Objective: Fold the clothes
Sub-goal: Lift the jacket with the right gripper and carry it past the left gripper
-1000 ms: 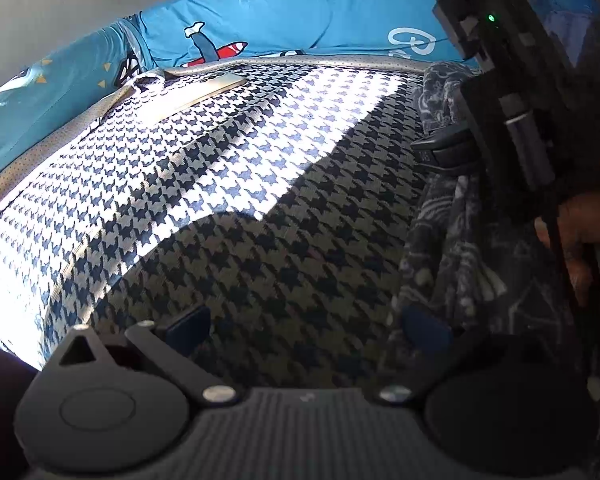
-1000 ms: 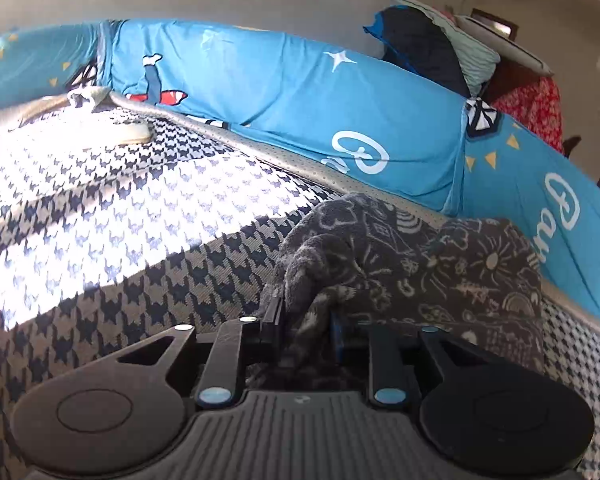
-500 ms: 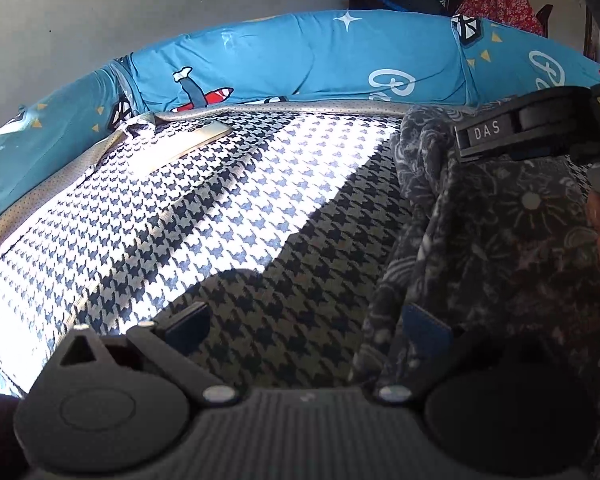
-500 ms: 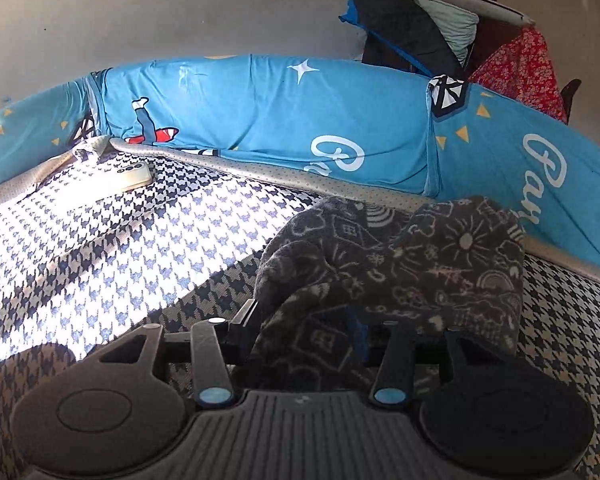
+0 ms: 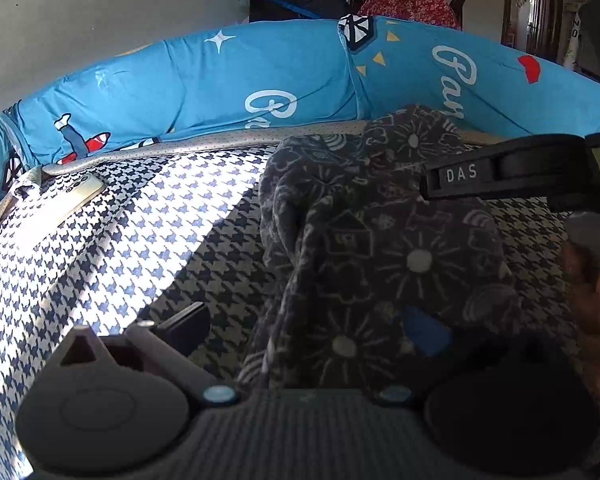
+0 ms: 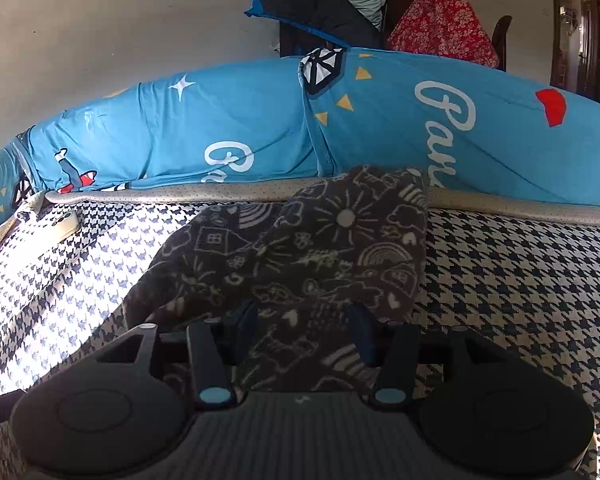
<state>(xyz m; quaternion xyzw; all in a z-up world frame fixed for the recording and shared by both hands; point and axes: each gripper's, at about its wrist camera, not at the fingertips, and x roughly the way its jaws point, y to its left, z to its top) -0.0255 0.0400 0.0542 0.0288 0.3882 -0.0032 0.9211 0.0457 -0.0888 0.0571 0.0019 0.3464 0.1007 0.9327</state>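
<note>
Dark doodle-print garment sits bunched on the houndstooth bed cover, centre of the right wrist view, its far edge at 12 o'clock touching the grey piped edge below the blue printed bolster. Right gripper: jaws have just been opening, now at a middling gap, the cloth lying between the fingers; whether the pads still pinch it cannot be told. Left gripper: jaws spread wide, garment draped over the right finger, left finger over bare cover, nothing clamped. Right gripper's finger marked DAS at 3 o'clock in the left view. Phone at 9 o'clock on the sunlit cover.
</note>
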